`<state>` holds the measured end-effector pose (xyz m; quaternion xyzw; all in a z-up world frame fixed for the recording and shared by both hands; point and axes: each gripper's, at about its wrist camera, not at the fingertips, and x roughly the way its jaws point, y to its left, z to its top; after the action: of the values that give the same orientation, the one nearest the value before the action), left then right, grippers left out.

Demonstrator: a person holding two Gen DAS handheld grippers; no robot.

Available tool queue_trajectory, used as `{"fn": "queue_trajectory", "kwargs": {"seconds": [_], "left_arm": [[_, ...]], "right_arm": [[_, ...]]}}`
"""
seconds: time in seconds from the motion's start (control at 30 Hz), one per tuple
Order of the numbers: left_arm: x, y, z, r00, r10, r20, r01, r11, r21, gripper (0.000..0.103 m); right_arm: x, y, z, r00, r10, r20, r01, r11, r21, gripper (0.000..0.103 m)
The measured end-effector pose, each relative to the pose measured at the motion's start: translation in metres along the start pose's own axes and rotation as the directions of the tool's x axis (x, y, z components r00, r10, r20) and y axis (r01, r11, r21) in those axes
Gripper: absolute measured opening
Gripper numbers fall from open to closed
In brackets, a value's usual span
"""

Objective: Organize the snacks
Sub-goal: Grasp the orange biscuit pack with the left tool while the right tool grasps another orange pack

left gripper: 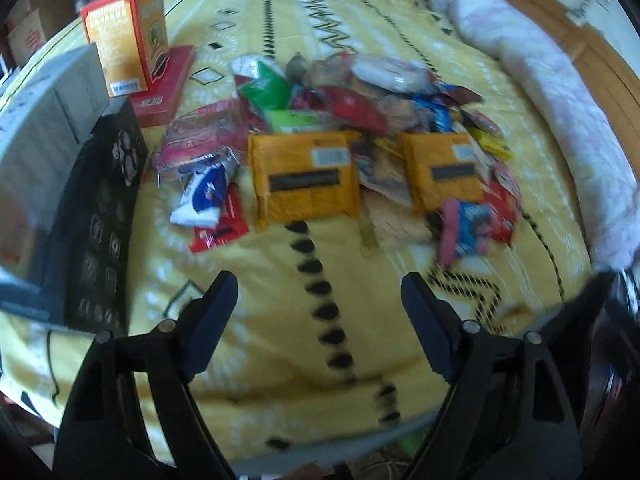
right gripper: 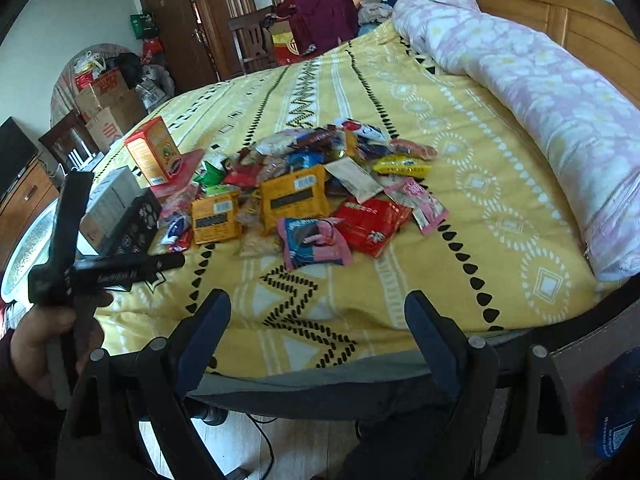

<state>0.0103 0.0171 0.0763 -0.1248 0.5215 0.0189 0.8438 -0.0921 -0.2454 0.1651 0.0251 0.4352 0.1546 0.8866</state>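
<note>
Snack packets (right gripper: 312,196) are heaped loose on the yellow patterned bedspread (right gripper: 460,240), unsorted, with two orange packs (left gripper: 306,178) laid flat at the near edge of the heap. Beyond the heap's left side an orange carton (left gripper: 128,46) is stood upright on a red box (left gripper: 166,88); a black box (left gripper: 106,220), possibly meant as a container, is set nearer. Both the left gripper (left gripper: 318,292) and the right gripper (right gripper: 318,308) are held spread wide and empty, short of the heap, presumably ahead of a first pick.
</note>
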Motion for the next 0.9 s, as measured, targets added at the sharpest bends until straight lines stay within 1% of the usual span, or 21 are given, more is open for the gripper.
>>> {"fn": "queue_trajectory", "kwargs": {"seconds": [0.1, 0.17, 0.23, 0.33, 0.4, 0.47, 0.6, 0.7, 0.83, 0.87, 0.9], "left_arm": [[0.033, 0.009, 0.022, 0.999, 0.014, -0.048, -0.017, 0.998, -0.067, 0.085], [0.05, 0.009, 0.033, 0.997, 0.008, -0.078, -0.015, 0.996, -0.083, 0.085], [0.068, 0.001, 0.039, 0.994, 0.038, -0.105, -0.044, 0.998, -0.055, 0.085], [0.085, -0.014, 0.04, 0.99, 0.091, -0.112, -0.092, 0.996, -0.006, 0.086], [0.092, -0.017, 0.039, 0.988, 0.121, -0.097, -0.123, 0.992, -0.014, 0.09], [0.093, -0.018, 0.038, 0.988, 0.136, -0.071, -0.139, 0.99, -0.029, 0.093], [0.099, -0.021, 0.041, 0.988, 0.149, -0.039, -0.151, 0.988, -0.04, 0.098], [0.099, -0.02, 0.043, 0.99, 0.141, -0.015, -0.141, 0.987, -0.072, 0.098], [0.098, -0.021, 0.033, 0.991, 0.137, 0.012, -0.136, 0.988, -0.073, 0.096], [0.098, -0.022, 0.031, 0.991, 0.135, 0.014, -0.134, 0.989, -0.065, 0.094], [0.097, -0.02, 0.031, 0.992, 0.127, 0.02, -0.125, 0.991, -0.056, 0.088]], "right_arm": [[0.015, -0.011, -0.001, 1.0, -0.009, -0.03, 0.01, 1.0, 0.023, 0.09], [0.024, -0.019, 0.0, 0.999, -0.013, -0.046, 0.015, 0.999, 0.035, 0.09], [0.031, -0.024, 0.001, 0.998, -0.014, -0.056, 0.017, 0.999, 0.047, 0.09], [0.043, -0.03, 0.005, 0.998, -0.01, -0.069, 0.014, 0.998, 0.057, 0.09], [0.05, -0.031, 0.007, 0.997, -0.004, -0.075, 0.008, 0.998, 0.056, 0.09], [0.055, -0.03, 0.009, 0.997, 0.003, -0.077, 0.001, 0.999, 0.051, 0.09], [0.062, -0.026, 0.01, 0.996, 0.019, -0.082, -0.015, 0.999, 0.043, 0.09], [0.062, -0.022, 0.009, 0.997, 0.025, -0.079, -0.022, 0.999, 0.035, 0.09], [0.068, -0.022, 0.005, 0.995, 0.029, -0.094, -0.026, 0.999, 0.036, 0.09], [0.069, -0.022, 0.003, 0.995, 0.029, -0.1, -0.025, 0.999, 0.037, 0.09], [0.07, -0.022, 0.002, 0.994, 0.03, -0.103, -0.026, 0.999, 0.037, 0.09]]}}
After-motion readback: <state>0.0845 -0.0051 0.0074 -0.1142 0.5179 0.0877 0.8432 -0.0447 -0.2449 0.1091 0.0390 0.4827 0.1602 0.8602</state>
